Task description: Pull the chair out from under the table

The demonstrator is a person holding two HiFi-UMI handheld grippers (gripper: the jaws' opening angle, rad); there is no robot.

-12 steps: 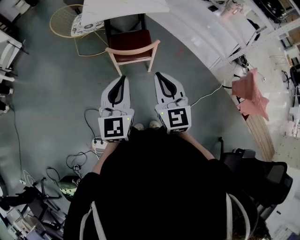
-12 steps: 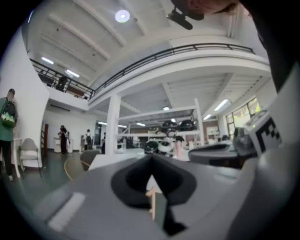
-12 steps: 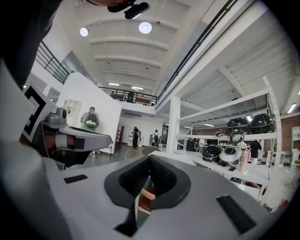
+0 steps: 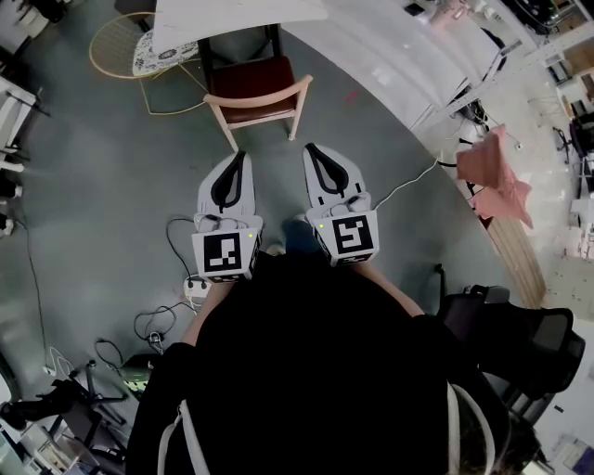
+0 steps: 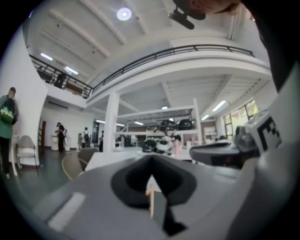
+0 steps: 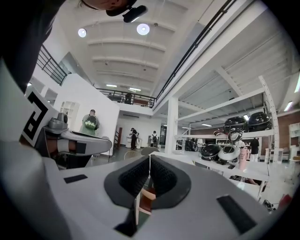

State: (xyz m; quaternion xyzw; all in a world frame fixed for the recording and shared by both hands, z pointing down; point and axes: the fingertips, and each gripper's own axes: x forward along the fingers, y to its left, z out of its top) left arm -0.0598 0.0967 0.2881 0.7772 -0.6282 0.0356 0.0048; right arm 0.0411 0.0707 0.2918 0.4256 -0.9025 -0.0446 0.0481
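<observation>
A wooden chair (image 4: 252, 88) with a dark red seat stands partly under the white table (image 4: 232, 11), its curved back rail facing me. My left gripper (image 4: 243, 156) and right gripper (image 4: 311, 148) are held level side by side, tips a short way from the back rail and not touching it. Both are shut with nothing held. In the left gripper view the left gripper (image 5: 151, 159) has its jaws together, and a sliver of the chair (image 5: 151, 201) shows below them. The right gripper (image 6: 149, 157) looks the same in its own view, with the chair (image 6: 147, 199) below.
A round wire-frame stand (image 4: 130, 46) sits left of the chair. Cables and a power strip (image 4: 195, 288) lie on the grey floor at my left. A long white table (image 4: 399, 56) runs along the right, with a pink cloth (image 4: 497, 172) and a black office chair (image 4: 520, 334) beyond.
The chair and table sit slightly higher and further left in the head view. Both grippers keep the same pose, shut and short of the chair.
</observation>
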